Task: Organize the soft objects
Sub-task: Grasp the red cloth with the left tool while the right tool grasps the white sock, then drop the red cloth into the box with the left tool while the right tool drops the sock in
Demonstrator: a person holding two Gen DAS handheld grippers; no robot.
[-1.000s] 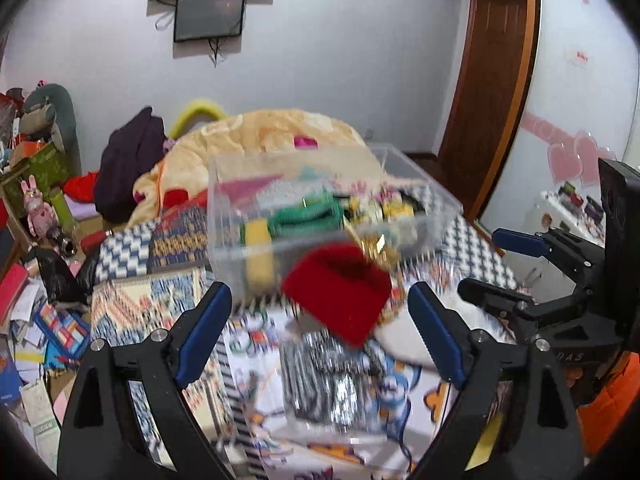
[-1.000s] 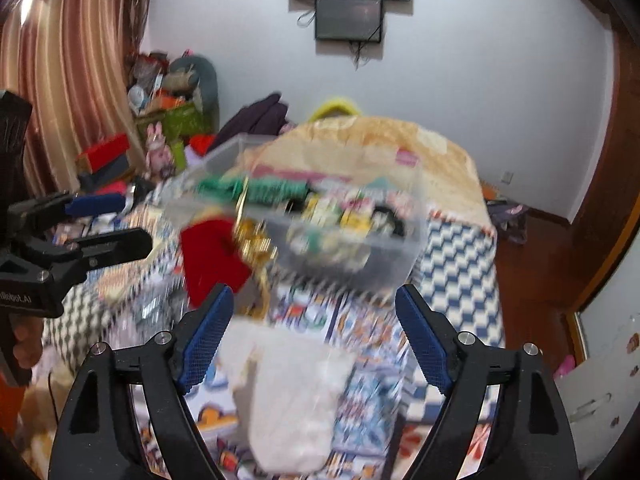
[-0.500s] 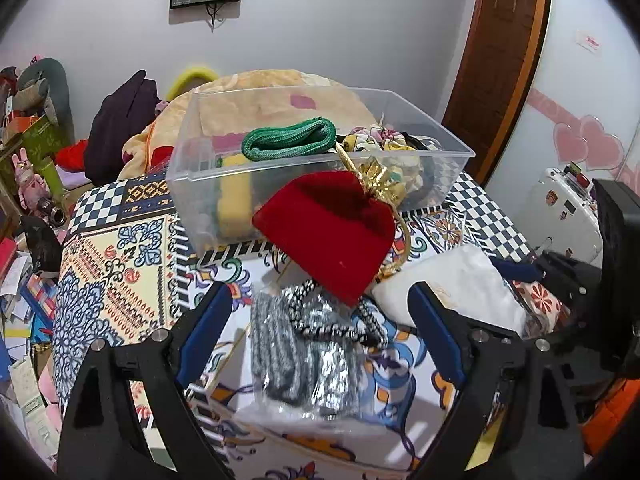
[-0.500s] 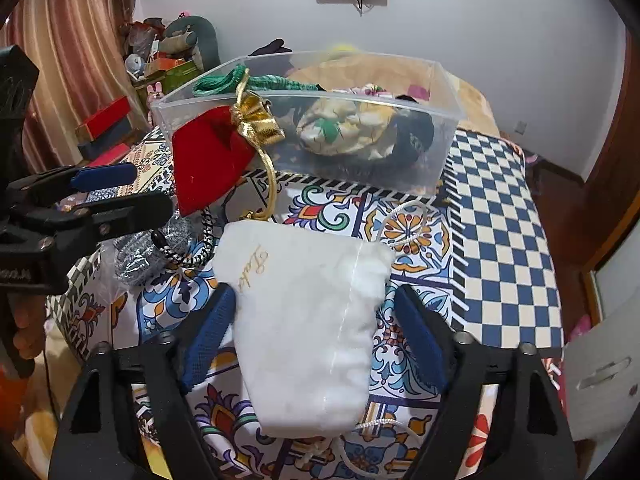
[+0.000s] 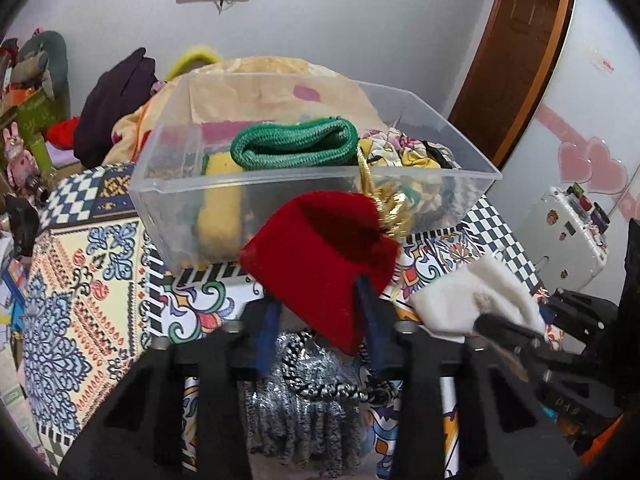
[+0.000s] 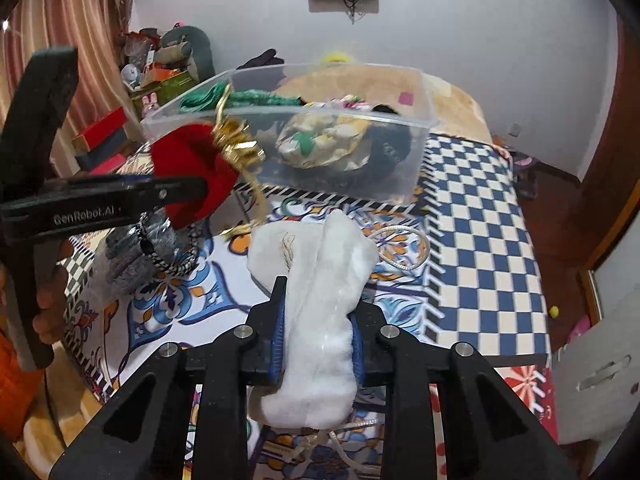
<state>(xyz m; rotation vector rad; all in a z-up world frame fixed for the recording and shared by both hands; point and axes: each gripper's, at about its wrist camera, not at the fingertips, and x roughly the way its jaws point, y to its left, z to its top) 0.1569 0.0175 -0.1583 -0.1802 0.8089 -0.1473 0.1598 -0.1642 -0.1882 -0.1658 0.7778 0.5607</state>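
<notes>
My left gripper (image 5: 318,320) is shut on a red velvet pouch (image 5: 320,256) with a gold bow (image 5: 390,210), just in front of a clear plastic bin (image 5: 280,184). The bin holds a green knit item (image 5: 296,144), a yellow item and floral fabric. My right gripper (image 6: 318,328) is shut on a white fluffy pouch (image 6: 320,280) on the patterned bedcover. The red pouch (image 6: 192,172) and the left gripper (image 6: 188,190) also show in the right wrist view, left of the bin (image 6: 304,140). A silver-grey glittery bag (image 5: 296,404) lies under the left gripper.
The patterned bedcover (image 6: 480,240) covers the bed. A yellow blanket heap (image 5: 260,76) and dark clothes (image 5: 120,100) lie behind the bin. A white suitcase (image 5: 568,232) stands at the right. Clutter and toys fill the left side of the room.
Both grippers moved down and forward and closed: the left onto the red pouch, the right onto the white pouch. The bin now looks closer.
</notes>
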